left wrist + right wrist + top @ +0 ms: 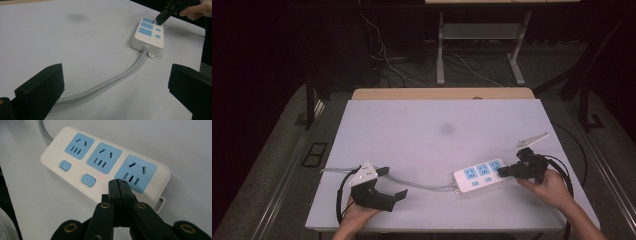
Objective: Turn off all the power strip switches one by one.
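Pressing power strip (105, 162) (no legible writing).

- Power strip (105, 167): smooth, slightly glossy white plastic with 3 matt blue socket faces.
- Cable (112, 80): smooth grey rubbery sheath.
- Table (412, 130): matt white top.
- Right gripper (119, 185): matt black plastic, brass-coloured rivets.

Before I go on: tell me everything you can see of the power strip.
The power strip is a white, plastic-looking bar with rounded corners, lying flat on the white table, near the right gripper. It has three blue sockets in a row; two blue buttons show beside them, each with a small red light lit. A mounting tab sticks out at each end. A grey cable leaves one end and curves toward the left gripper. The shut right gripper has its tip on the strip by the third socket, where a third button would sit.
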A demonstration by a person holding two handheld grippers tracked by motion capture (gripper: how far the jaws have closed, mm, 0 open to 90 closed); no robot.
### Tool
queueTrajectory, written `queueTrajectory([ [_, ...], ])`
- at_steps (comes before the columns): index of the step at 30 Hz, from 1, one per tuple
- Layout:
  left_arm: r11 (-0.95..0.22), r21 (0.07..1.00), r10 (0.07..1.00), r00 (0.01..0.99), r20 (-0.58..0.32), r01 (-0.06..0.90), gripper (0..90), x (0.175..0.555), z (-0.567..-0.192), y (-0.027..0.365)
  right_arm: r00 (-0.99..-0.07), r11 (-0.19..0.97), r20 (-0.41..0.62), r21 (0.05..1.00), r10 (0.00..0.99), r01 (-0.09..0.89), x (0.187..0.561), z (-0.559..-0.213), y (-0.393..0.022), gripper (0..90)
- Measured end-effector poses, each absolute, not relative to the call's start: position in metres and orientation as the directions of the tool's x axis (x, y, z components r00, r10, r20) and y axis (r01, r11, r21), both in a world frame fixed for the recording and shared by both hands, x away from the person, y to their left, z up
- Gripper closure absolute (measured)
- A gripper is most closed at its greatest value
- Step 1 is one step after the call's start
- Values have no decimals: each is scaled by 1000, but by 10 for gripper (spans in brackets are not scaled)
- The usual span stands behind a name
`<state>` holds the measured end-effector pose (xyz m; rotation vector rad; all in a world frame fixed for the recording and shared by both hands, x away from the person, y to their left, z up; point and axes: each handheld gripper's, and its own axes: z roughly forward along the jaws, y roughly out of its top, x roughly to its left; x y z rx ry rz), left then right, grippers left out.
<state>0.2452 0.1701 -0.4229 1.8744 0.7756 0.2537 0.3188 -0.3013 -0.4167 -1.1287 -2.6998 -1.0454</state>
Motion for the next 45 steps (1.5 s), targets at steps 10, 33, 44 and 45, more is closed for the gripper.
queueTrajectory([
  [10, -249, 883, 618, 767, -171, 397, 0, 245, -423, 170, -740, 519, 256, 573, 622, 635, 317, -417, -300, 900],
  [33, -245, 882, 624, 762, -174, 403, 0, 246, -424, 172, -723, 486, 288, 582, 628, 653, 315, -415, -303, 900],
  [44, -246, 882, 624, 762, -173, 402, 0, 246, -424, 173, -727, 467, 294, 607, 620, 643, 310, -400, -306, 900],
  [45, -245, 882, 625, 761, -174, 403, 0, 246, -424, 173, -730, 469, 291, 609, 618, 640, 309, -398, -306, 900],
])
